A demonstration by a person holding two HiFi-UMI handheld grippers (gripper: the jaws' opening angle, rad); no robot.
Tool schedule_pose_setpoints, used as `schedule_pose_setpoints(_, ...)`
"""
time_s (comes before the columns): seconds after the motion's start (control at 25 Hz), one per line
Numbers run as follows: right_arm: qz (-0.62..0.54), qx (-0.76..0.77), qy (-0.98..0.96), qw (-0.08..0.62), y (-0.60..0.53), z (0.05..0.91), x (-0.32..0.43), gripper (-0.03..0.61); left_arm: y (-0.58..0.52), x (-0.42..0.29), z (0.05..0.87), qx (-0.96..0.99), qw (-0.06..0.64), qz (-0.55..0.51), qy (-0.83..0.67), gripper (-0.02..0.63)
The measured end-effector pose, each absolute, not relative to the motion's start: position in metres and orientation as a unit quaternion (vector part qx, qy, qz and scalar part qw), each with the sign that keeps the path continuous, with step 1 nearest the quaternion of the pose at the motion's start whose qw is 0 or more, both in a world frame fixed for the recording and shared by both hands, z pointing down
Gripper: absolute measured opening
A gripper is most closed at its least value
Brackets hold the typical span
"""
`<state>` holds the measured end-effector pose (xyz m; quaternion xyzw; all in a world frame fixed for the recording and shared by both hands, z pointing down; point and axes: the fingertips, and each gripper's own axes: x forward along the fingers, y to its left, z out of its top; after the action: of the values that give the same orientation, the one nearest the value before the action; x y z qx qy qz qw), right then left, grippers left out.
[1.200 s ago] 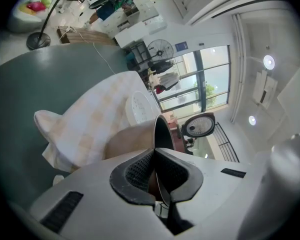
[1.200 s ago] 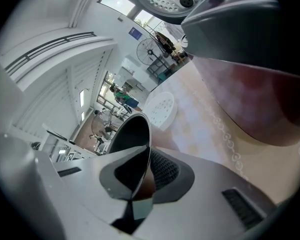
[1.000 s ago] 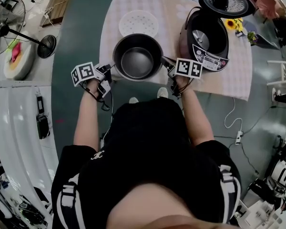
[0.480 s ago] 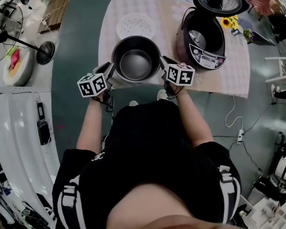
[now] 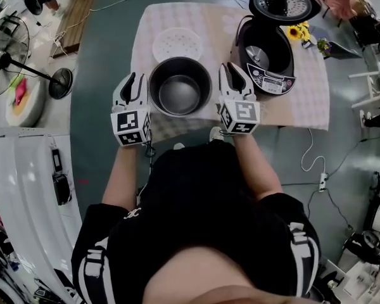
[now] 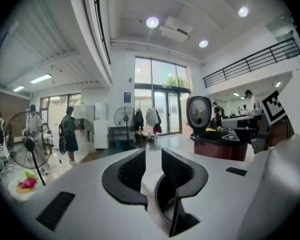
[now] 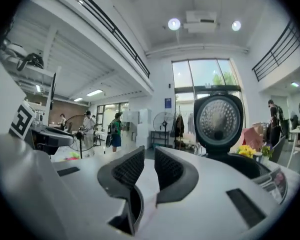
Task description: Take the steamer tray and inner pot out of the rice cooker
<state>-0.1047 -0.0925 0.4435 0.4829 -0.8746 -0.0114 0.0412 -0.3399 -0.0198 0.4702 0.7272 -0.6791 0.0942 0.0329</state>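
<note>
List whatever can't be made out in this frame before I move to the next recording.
- Control panel print on the rice cooker: head view, too small to read.
- Inner pot and steamer tray: missing from both gripper views, which look out level across the room; only the head view shows them.
- Tabletop: head view, hidden under the checked cloth.

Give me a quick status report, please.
Left gripper, right gripper: jaws just opened, empty. Inner pot, steamer tray out, on tablecloth. Nothing in the way.
</note>
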Motion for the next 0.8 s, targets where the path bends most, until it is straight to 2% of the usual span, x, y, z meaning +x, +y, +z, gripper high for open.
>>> schedule_pose_setpoints(0.08, -0.041, 0.491, -0.87, 0.009, -0.087, 0.412, -0.103, 0.039, -0.022, -0.329, 0.446, 0.734, 0.004, 0.084, -0.674, 0.09)
schedule_pose_setpoints(0.12, -0.053, 0.493, -0.868, -0.006, -0.084, 0.398, -0.102, -0.005, -0.023, -0.324, 0.436, 0.737, -0.005, 0.077, -0.672, 0.074)
schedule_pose_setpoints(0.2, -0.07, 0.497, -0.864, -0.03, -0.079, 0.376, -0.1, -0.005, -0.024, -0.314, 0.419, 0.742, -0.011, 0.059, -0.667, 0.024)
schedule_pose_setpoints(0.28, -0.077, 0.5, -0.861, -0.046, -0.075, 0.361, -0.096, -0.005, -0.026, -0.304, 0.406, 0.749, -0.01, 0.044, -0.661, 0.005)
schedule_pose_setpoints(0.8, -0.069, 0.487, -0.867, -0.078, -0.075, 0.34, -0.06, -0.005, -0.05, -0.244, 0.378, 0.783, 0.0, 0.022, -0.622, 0.003)
